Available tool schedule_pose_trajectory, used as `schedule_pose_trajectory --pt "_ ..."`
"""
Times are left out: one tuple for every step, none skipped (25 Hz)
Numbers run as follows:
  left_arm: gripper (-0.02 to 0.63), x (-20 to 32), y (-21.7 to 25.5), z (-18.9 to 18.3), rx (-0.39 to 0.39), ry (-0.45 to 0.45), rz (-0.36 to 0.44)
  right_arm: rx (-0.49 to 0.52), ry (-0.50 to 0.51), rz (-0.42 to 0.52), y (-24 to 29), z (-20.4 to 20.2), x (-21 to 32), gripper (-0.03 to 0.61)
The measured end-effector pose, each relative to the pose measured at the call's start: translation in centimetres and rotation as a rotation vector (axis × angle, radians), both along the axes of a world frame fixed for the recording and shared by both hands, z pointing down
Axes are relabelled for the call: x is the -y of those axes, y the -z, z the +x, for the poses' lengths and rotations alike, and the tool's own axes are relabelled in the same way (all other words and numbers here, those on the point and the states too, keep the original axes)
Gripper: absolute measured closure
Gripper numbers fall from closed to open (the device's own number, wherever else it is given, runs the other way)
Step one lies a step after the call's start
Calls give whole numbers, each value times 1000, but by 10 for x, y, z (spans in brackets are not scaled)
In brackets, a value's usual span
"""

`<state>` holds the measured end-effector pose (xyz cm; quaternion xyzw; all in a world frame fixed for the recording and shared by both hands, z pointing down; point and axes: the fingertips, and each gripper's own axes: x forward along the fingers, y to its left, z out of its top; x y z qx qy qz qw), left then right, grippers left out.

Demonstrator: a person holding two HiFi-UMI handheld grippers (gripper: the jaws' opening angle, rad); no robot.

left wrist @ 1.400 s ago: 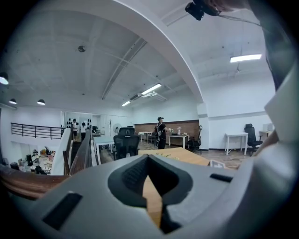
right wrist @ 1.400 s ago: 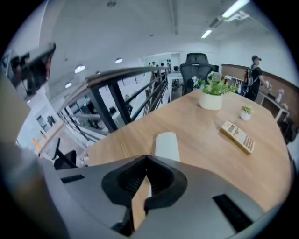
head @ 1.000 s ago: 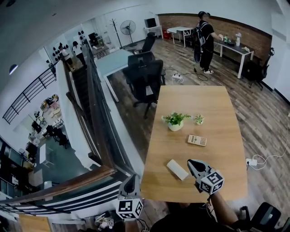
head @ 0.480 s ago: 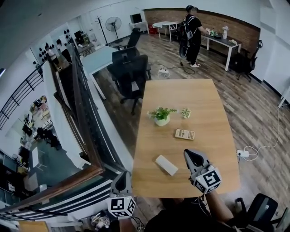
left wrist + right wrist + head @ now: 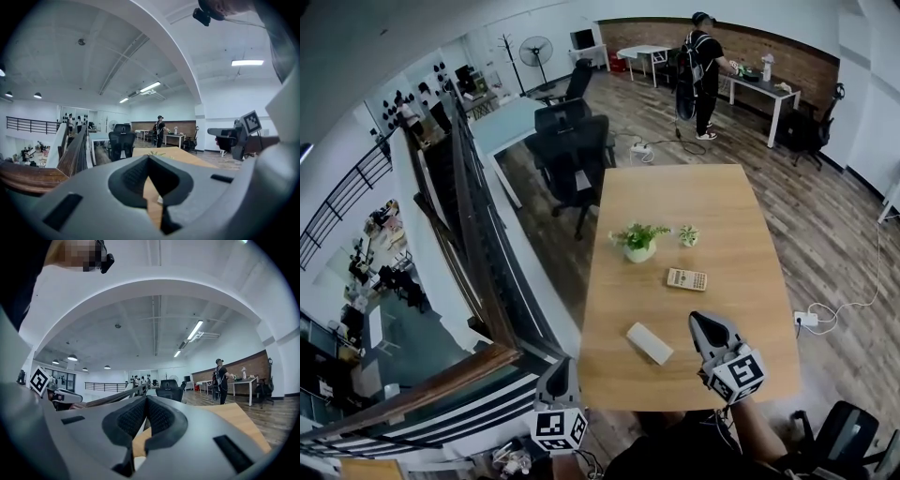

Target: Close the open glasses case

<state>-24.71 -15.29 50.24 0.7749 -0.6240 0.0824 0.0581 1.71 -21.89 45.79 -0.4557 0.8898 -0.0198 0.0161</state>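
Note:
A white glasses case point(image 5: 649, 343) lies flat near the front edge of the wooden table point(image 5: 741, 216), and its lid looks down. My right gripper point(image 5: 701, 321) hovers just right of the case without touching it. Its jaws are shut with nothing between them, as the right gripper view point(image 5: 147, 398) shows. My left gripper point(image 5: 562, 364) hangs off the table's front left corner, apart from the case. Its jaws also meet at the tips point(image 5: 149, 158) and hold nothing.
On the table beyond the case lie a calculator point(image 5: 686, 278), a potted plant point(image 5: 639, 242) and a smaller plant point(image 5: 688, 234). A wooden railing point(image 5: 487, 281) runs along the left. Office chairs point(image 5: 572, 155) stand past the table's far left corner. A person point(image 5: 698, 70) stands far back.
My right gripper has lifted and drawn slightly away from the case toward the right. The left gripper has barely moved. The case lies where it was.

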Motion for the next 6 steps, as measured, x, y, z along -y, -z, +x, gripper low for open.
schedule_pose_trajectory --pt "615 -1 -1 1 0 -3 -4 -8 -2 -4 -1 0 -1 563" --pt "615 -2 -2 1 -1 -5 -8 -17 -5 -12 -2 -1 -2 563" --pt "615 -4 -3 0 -1 -6 -11 -23 -8 -23 -3 -2 -3 563" --pt "615 -5 -2 -1 -1 -6 -13 -26 -10 -35 -3 -3 -4 563" --pt "615 -7 -1 -2 -2 -5 -13 -25 -11 -46 -2 -5 -5 563" --pt "615 -9 0 -4 -2 -4 -13 -24 -12 -56 -2 -7 -6 563"
